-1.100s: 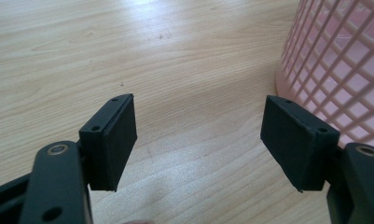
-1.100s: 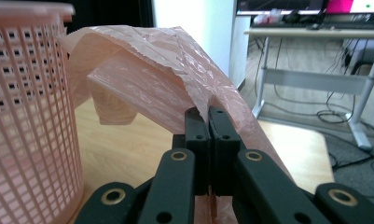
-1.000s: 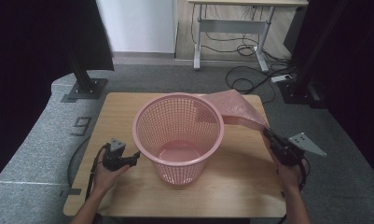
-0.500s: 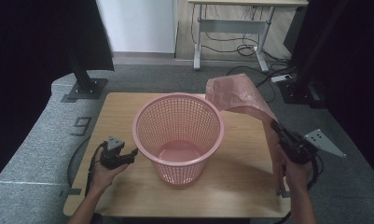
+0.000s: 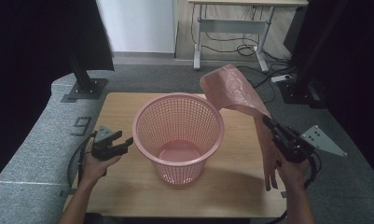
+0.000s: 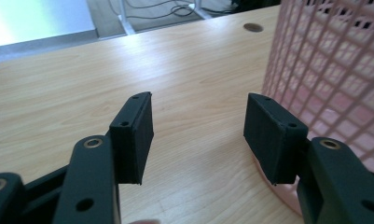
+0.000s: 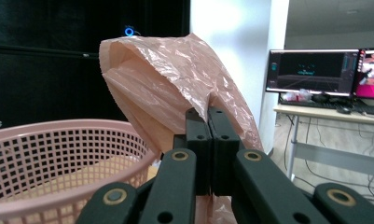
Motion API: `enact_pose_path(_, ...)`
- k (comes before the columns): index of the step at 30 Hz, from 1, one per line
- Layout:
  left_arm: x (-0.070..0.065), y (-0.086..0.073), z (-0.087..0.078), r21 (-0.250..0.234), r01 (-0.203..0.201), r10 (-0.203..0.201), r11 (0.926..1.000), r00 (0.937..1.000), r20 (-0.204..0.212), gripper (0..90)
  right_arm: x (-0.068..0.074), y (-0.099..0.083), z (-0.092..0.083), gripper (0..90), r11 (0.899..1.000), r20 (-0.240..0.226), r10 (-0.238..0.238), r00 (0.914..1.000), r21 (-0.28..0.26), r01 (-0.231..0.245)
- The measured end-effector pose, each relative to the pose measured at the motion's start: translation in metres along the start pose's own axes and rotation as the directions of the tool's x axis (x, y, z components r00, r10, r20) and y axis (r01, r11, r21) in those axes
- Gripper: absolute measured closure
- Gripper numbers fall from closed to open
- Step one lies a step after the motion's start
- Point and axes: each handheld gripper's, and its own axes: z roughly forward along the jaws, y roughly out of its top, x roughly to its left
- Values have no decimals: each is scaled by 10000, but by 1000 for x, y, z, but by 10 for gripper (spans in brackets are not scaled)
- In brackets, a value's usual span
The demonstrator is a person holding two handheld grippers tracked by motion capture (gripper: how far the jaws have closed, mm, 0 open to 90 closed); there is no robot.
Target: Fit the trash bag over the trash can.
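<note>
Centrally in the high view, the pink mesh basket [image 5: 179,135] stands upright on the wooden table [image 5: 124,186], its rim open upward. The right gripper [image 5: 268,122], at the right of the frame, has its jaws pressed tight together on a fold of the pink plastic bag [image 5: 231,88]. The bag is lifted off the table: its upper part billows at upper centre-right, just beyond the basket's far right rim, and a strip hangs down past the gripper toward the table's right edge. In the right gripper view the bag [image 7: 175,84] rises above the closed jaws, with the basket's rim [image 7: 72,126] at lower left, near but apart from the bag.

The left gripper [image 5: 125,142], at the lower left of the high view, sits just beside the basket's left wall. Its jaws have just been closing and stand partly open with nothing between them; in the left gripper view [image 6: 198,128] bare wood shows in the gap, and the basket's mesh wall [image 6: 334,60] stands right next to the right-hand pad.

Open table remains along the near edge in front of the basket and at the far left corner. The near right edge is taken up by the hanging strip.
</note>
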Motion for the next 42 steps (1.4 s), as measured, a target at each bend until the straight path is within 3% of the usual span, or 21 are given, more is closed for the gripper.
enact_pose_path(1, 0, 3, -1, 89, 22, -24, 10000, 9997, 249, 399, 1, 3, 0, 880, 10000, -29, -30, 10000, -62, 30)
enact_pose_path(4, -1, 8, -1, 142, 78, -83, 9999, 9993, 365, 362, 0, 8, 0, 880, 9999, -20, -50, 10000, -129, 50)
enact_pose_path(5, 0, 14, -3, 103, 123, -128, 9999, 9982, 581, 345, -1, 16, 0, 880, 9998, -74, -99, 9999, -148, 98)
enact_pose_path(8, 1, 20, -5, 7, 22, -23, 10000, 9974, 714, 336, -1, 26, -2, 881, 9996, -179, -50, 9998, -287, 45)
enact_pose_path(12, 4, 29, -9, -242, -95, 114, 9997, 9967, 807, 330, 3, 47, -4, 881, 9983, -266, -325, 9991, -491, 312)
enact_pose_path(14, 6, 31, -10, -407, 61, -26, 9992, 9963, 858, 329, 7, 60, -4, 881, 9982, -587, -436, 9973, -427, 411)
enact_pose_path(18, 5, 31, -11, -384, 37, -4, 9993, 9963, 858, 328, 16, 63, 0, 879, 9956, -915, -940, 9914, -120, 932)
enact_pose_path(21, 2, 30, -16, -484, 75, -23, 9988, 9944, 1059, 326, 27, 49, 9, 870, 9906, -1200, -1221, 9852, 474, 1285)
enact_pose_path(31, -3, 36, -28, -812, -41, 132, 9967, 9936, 1123, 320, 31, 10, 29, 862, 9860, -1374, -885, 9866, 1281, 1063)
enact_pose_path(36, -5, 39, -33, -988, 18, 101, 9951, 9928, 1196, 320, 42, -12, 46, 844, 9798, -1708, -805, 9820, 1677, 1094)
enact_pose_path(42, -6, 40, -37, -1135, 98, 37, 9935, 9930, 1182, 320, 50, -19, 58, 821, 9714, -2161, -769, 9733, 2036, 1220)
